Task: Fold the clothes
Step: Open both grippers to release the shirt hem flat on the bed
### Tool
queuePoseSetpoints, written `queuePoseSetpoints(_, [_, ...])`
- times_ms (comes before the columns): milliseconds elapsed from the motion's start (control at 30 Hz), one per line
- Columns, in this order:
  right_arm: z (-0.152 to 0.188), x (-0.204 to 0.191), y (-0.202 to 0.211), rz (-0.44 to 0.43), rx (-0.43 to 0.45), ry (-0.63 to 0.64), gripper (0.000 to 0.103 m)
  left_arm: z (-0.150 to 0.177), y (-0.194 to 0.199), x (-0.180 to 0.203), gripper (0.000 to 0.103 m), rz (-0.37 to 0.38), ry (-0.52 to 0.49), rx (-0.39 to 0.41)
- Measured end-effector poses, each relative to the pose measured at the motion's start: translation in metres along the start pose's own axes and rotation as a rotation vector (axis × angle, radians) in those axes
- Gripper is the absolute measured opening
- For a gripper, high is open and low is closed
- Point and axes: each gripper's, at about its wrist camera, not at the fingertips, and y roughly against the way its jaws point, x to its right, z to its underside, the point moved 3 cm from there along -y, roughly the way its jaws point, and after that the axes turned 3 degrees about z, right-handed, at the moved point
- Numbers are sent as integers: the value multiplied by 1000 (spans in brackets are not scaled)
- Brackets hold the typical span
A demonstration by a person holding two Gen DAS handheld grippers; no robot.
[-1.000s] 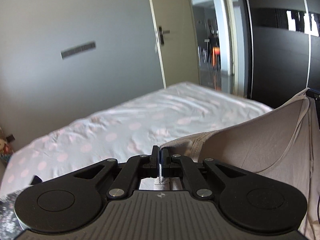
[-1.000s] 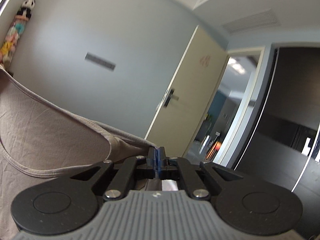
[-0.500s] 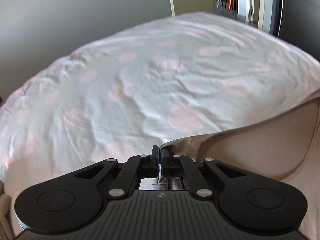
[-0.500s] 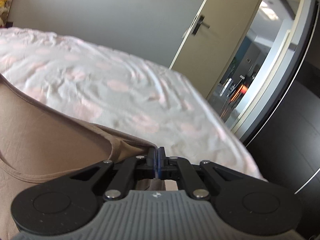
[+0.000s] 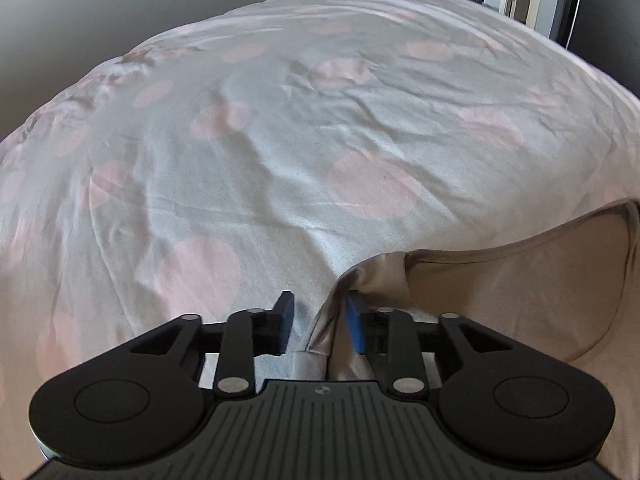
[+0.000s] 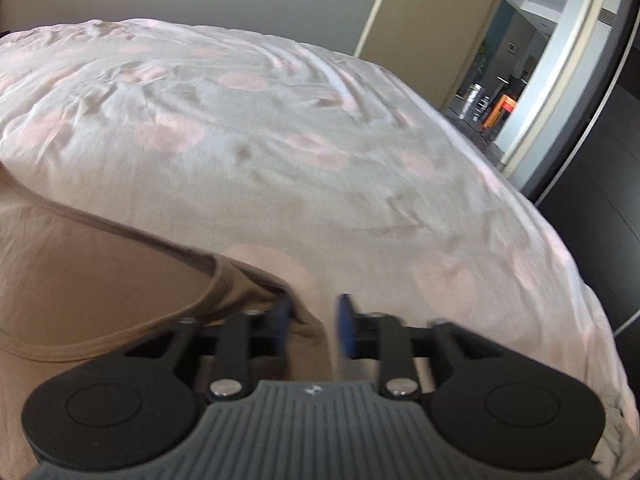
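A beige top [image 5: 520, 296] lies on the bed, its neckline curving across the right of the left wrist view. It also shows at the left of the right wrist view [image 6: 88, 280]. My left gripper [image 5: 320, 322] is open low over the bed; a fold of the top's shoulder drapes against its right finger [image 5: 355, 326]. My right gripper [image 6: 313, 328] is open too, with the top's other shoulder lying loose by its left finger [image 6: 282, 326]. Neither gripper clamps the cloth.
The bed has a white sheet with pale pink dots [image 5: 280, 152], rumpled, also seen in the right wrist view [image 6: 280, 140]. A grey wall lies beyond it. A cream door [image 6: 424, 20] stands open to a hallway, with a dark wardrobe [image 6: 600, 168] at right.
Both grippers came down from a raised hold to the bed and tilted toward it. Both jaws opened and let go of the top's shoulders, which now rest on the sheet.
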Motion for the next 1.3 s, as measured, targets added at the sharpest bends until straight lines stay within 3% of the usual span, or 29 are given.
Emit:
queuePoseSetpoints(233, [22,21,86,-45,16,-89,47,50,82,-20,32,42,84,16])
queuePoseSetpoints(600, [110,-5,226,-180,-25,-197,47,195,185,-14,32,68,178,-36])
queuePoseSetpoints(933, [174,-28,315,-268,-32,-292,49,286,227,-2,32,95,266,-72])
queuePoseSetpoints(1300, [230,-42,365,-311,-44,-318,54,339,234,25,32,105,304,-164])
